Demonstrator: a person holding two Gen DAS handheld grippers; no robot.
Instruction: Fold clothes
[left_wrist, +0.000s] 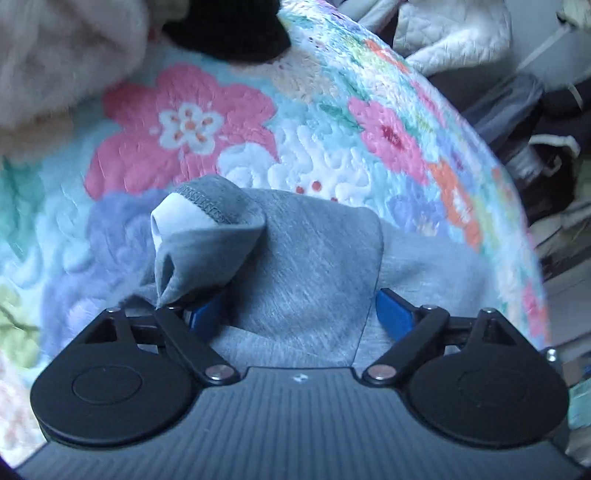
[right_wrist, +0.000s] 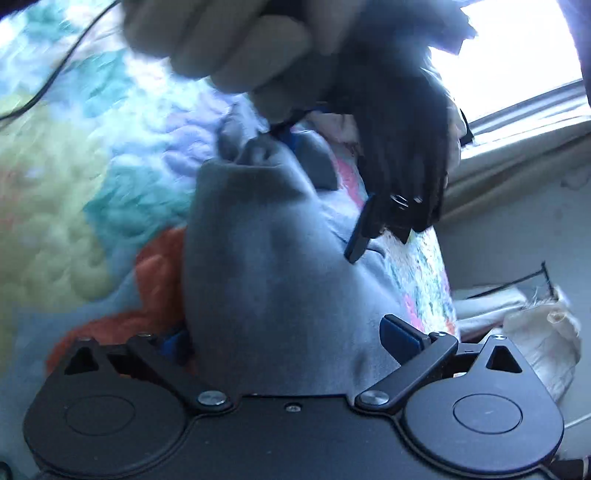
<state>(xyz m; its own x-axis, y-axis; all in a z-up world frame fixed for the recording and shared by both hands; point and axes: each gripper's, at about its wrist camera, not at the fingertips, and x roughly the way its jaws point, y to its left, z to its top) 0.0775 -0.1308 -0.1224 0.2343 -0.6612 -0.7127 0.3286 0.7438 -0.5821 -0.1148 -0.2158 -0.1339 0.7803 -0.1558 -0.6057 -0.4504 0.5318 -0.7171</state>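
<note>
Grey garment on a flowered quilt, two tools over it.

Quilt (left_wrist: 184, 122): large, pastel, stitched with pink, orange and blue flowers, spread over what looks like a bed; carries everything below; pale bundled fabrics (left_wrist: 454, 33) heaped beyond its far edge; window (right_wrist: 517, 62) bright at the far side. Grey garment (left_wrist: 314, 266): soft jersey, lying on the quilt, partly folded over itself, one stitched hem corner curled up to show a paler inside. Left tool (left_wrist: 297, 317): jaws spread wide, blue pads either side of the cloth; the curled corner rests against one pad; not pinched. Right tool (right_wrist: 291, 339): jaws likewise spread, grey cloth lying loose between them. Hand (right_wrist: 236, 44): blurred, gripping the left tool from above.
</note>
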